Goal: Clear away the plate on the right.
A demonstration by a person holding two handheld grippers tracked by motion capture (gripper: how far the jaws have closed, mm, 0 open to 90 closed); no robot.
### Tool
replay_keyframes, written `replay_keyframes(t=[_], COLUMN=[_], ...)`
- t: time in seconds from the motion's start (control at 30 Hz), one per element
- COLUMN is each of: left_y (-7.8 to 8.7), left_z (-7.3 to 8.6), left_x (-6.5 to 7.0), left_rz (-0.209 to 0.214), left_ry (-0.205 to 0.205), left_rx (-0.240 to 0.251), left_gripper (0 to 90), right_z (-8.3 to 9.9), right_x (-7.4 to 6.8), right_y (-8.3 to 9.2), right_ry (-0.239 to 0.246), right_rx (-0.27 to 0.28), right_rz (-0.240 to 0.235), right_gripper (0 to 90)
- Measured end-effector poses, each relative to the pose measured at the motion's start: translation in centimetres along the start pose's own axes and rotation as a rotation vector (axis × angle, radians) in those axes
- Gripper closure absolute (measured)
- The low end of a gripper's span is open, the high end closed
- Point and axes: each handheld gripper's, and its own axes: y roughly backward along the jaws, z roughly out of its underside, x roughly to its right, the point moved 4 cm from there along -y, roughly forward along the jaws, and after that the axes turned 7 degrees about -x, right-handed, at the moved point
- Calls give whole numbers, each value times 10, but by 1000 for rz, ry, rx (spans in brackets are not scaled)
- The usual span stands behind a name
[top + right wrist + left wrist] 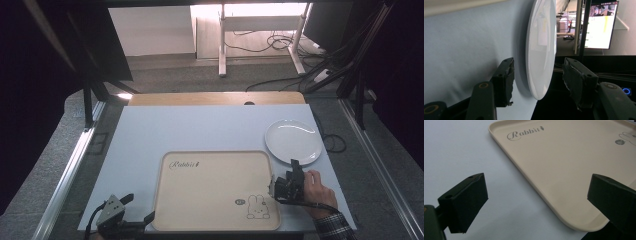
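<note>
White tabletop (200, 127) carries beige Rabbit tray (215, 192); white plate (293, 141) sits just right of tray's far corner; right gripper (536, 75) jaws half-open astride plate rim, not pressing, likely lining up a pinch; left gripper (536, 200) jaws wide, empty, straddling tray's near-left corner.

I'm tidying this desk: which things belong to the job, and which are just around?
In the job:
- round white plate, its rim between the right gripper jaws
- beige rectangular rabbit-print tray, by the left gripper

Just around:
- monitor
- floor cables

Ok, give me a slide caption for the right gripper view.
Right gripper straddling the near rim of the round white plate, jaws apart, pads not yet touching.
</note>
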Motion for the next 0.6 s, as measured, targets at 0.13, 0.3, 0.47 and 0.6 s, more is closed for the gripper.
replay_keyframes(t=[0.13, 0.3, 0.47, 0.6], left_y=[1, 1, 1, 1], left_z=[0, 0, 0, 0], left_x=[0, 0, 1, 1], left_rz=[11, 15, 10, 9], left_ry=[-1, -2, -10, -16], left_rx=[6, 8, 5, 5], left_gripper=[17, 16, 16, 17], right_z=[-3, -4, -5, -6], right_x=[-1, -4, -4, -2], right_y=[-5, -10, -15, -20], right_ry=[12, 32, 42, 36], right_rx=[-6, -8, -14, -29], right_rz=[-10, -11, 2, -2], right_gripper=[469, 503, 545, 602])
